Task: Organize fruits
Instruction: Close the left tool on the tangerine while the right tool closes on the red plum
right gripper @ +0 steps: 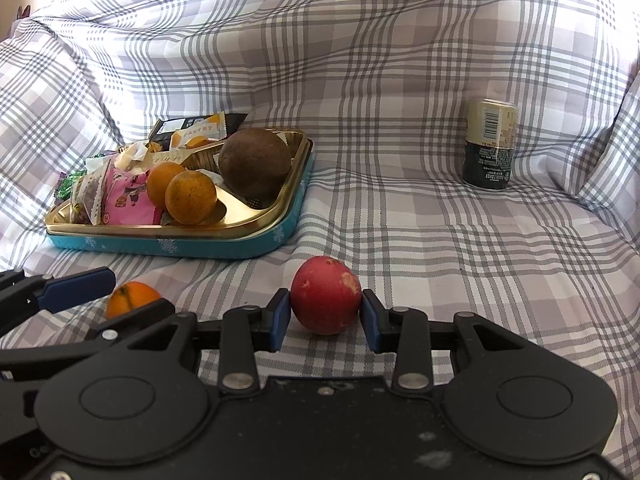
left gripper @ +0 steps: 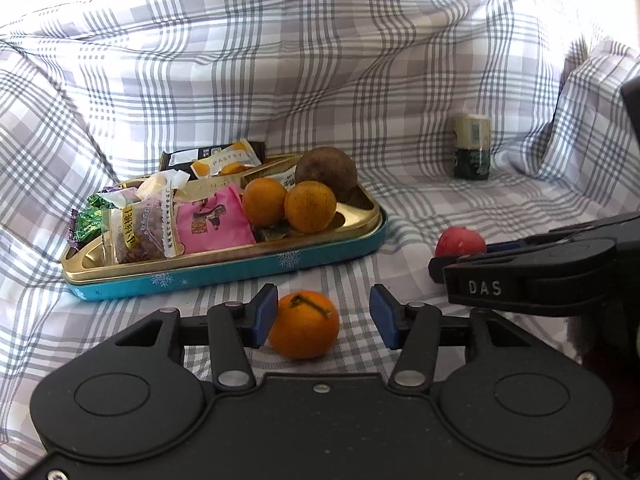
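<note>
Fingers of the right gripper [right gripper: 325, 315] clamp the red fruit [right gripper: 325, 300] on the checked cloth [right gripper: 440, 240]; left gripper [left gripper: 323, 316] gapes around the near orange [left gripper: 304, 324]; next, lift toward the far-left tray [right gripper: 224, 248]

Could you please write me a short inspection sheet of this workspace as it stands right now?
Surface: checked cloth, wrinkled, draped up behind.
Job's things: loose orange on the cloth between the left gripper's pads; red fruit on the cloth; two oranges and a brown fruit in the tin tray.
Clutter: snack packets fill the tray's left side; a can stands upright at the back right.
Grippers: left gripper open, its left pad close to or touching the loose orange, the right pad clear; right gripper shut on the red fruit.
Cables: nothing seen.
Surroundings: only cloth folds visible.
</note>
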